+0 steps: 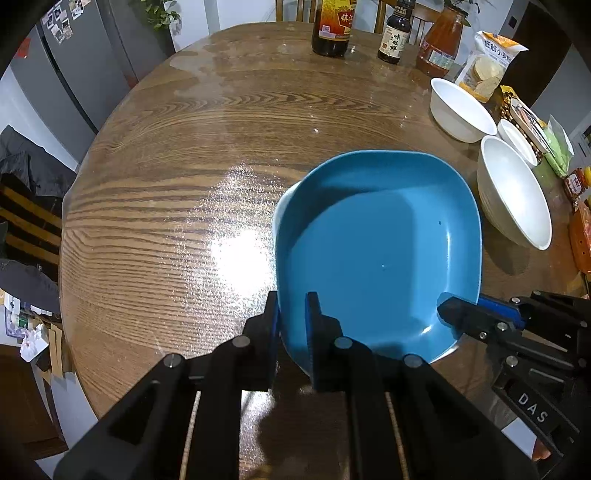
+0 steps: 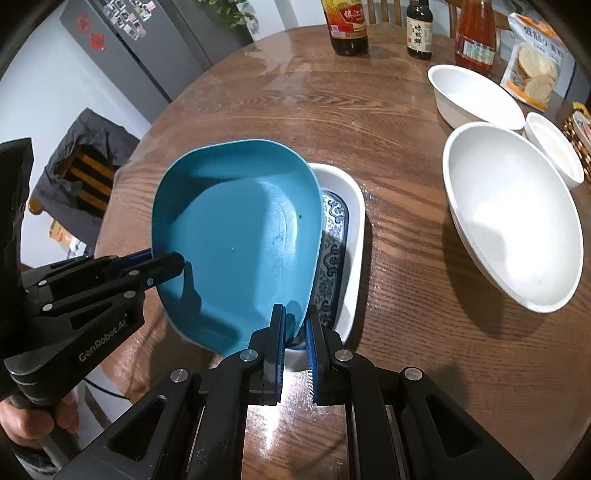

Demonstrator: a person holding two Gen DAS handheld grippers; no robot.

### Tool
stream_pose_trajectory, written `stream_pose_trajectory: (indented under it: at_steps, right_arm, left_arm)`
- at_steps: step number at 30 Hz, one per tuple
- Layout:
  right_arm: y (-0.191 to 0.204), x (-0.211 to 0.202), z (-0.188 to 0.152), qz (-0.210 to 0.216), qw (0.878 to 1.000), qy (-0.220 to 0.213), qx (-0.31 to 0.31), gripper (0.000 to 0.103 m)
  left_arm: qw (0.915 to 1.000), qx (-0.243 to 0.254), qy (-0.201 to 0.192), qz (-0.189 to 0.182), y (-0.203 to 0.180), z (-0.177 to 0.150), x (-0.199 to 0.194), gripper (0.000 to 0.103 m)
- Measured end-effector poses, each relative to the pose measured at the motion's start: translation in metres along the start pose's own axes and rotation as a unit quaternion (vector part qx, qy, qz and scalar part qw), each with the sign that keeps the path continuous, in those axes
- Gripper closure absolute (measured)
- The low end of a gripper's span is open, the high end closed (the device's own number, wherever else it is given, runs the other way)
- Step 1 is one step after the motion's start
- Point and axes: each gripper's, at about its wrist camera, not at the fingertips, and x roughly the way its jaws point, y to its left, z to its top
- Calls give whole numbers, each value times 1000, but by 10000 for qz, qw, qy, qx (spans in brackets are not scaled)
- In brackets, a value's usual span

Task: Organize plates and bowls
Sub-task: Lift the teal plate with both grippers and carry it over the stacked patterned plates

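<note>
Blue plate [image 1: 380, 251] tilted above the patterned white dish [image 2: 351, 236] at mid counter [image 1: 166, 166], left tongs [image 1: 293, 317] and right tongs [image 2: 296, 325] each clamped on its near rim; looks stiff, glossy, likely slippery and breakable, so rim grips suit.

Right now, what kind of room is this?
Probably a home kitchen or dining area: a round wooden table holds sauce bottles and white bowls, and a grey fridge with photos stuck on it stands behind.
</note>
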Motion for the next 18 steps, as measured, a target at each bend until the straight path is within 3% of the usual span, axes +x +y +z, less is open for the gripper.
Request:
stream_pose_trajectory:
  at_steps: [18]
  right_arm:
    - [-3,17,3,-19,9995,315,95,90]
  left_arm:
    - [9994,209,266,117,-8,2,15,87]
